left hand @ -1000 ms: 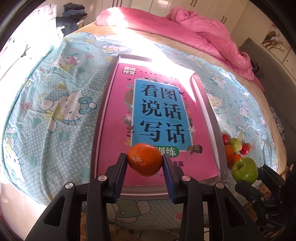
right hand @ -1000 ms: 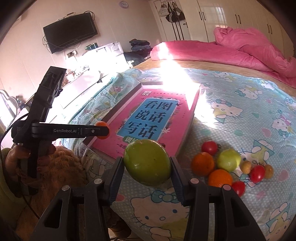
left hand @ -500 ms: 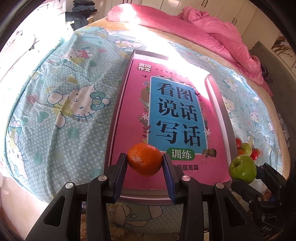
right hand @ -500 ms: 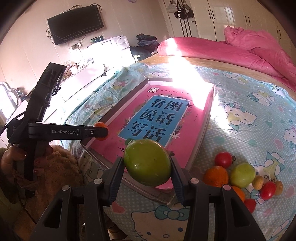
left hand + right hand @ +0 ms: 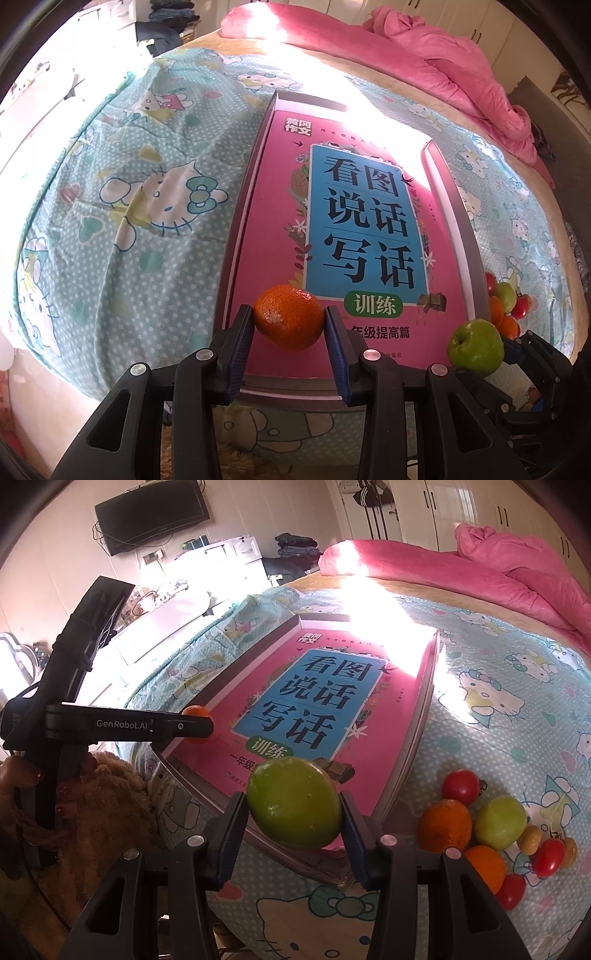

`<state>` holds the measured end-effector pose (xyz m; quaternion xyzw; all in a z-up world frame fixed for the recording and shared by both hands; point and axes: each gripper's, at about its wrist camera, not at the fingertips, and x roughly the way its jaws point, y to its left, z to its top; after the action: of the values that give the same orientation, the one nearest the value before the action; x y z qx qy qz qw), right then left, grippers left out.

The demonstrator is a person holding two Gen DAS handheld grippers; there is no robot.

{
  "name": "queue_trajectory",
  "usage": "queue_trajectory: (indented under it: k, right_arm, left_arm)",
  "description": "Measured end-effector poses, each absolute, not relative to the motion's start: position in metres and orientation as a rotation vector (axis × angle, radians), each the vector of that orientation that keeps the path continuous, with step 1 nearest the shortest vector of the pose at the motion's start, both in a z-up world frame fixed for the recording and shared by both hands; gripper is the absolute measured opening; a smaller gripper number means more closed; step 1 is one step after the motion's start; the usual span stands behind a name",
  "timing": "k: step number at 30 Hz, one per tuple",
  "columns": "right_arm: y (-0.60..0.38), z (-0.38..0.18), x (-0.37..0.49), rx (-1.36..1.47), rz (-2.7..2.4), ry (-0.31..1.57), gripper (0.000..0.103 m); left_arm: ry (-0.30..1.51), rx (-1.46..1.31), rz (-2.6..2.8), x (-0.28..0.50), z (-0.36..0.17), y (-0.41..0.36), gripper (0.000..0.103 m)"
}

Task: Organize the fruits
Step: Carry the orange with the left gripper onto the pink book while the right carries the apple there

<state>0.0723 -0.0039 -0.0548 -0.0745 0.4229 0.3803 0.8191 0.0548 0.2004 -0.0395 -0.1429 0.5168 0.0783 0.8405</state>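
Observation:
My left gripper [image 5: 290, 325] is shut on an orange tangerine [image 5: 288, 316], held over the near edge of a pink book lying in a grey tray [image 5: 236, 229]. My right gripper [image 5: 293, 810] is shut on a green apple [image 5: 293, 808], held over the tray's near right corner [image 5: 402, 771]. The apple also shows in the left wrist view [image 5: 475, 347], and the tangerine in the right wrist view [image 5: 195, 712]. A pile of loose fruit [image 5: 480, 827] lies on the bedsheet right of the tray: oranges, a green fruit, red tomatoes and small brown ones.
The tray rests on a bed with a blue cartoon-cat sheet [image 5: 129, 221]. A pink quilt [image 5: 443, 62] lies at the far end. A white desk [image 5: 177, 627] and a wall TV [image 5: 147, 513] stand left of the bed.
Both grippers have moved forward over the tray's near edge, each still holding its fruit. The book and tray look larger and closer in both views.

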Motion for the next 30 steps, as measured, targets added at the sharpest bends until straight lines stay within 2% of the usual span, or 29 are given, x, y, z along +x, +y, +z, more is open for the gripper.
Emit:
queue_trajectory:
  k: [30]
  right_arm:
    - [-0.007, -0.061, 0.070, -0.163, 0.809, 0.917, 0.050]
  left_arm:
    - [1.122, -0.288, 0.165, 0.060, -0.045, 0.200, 0.040]
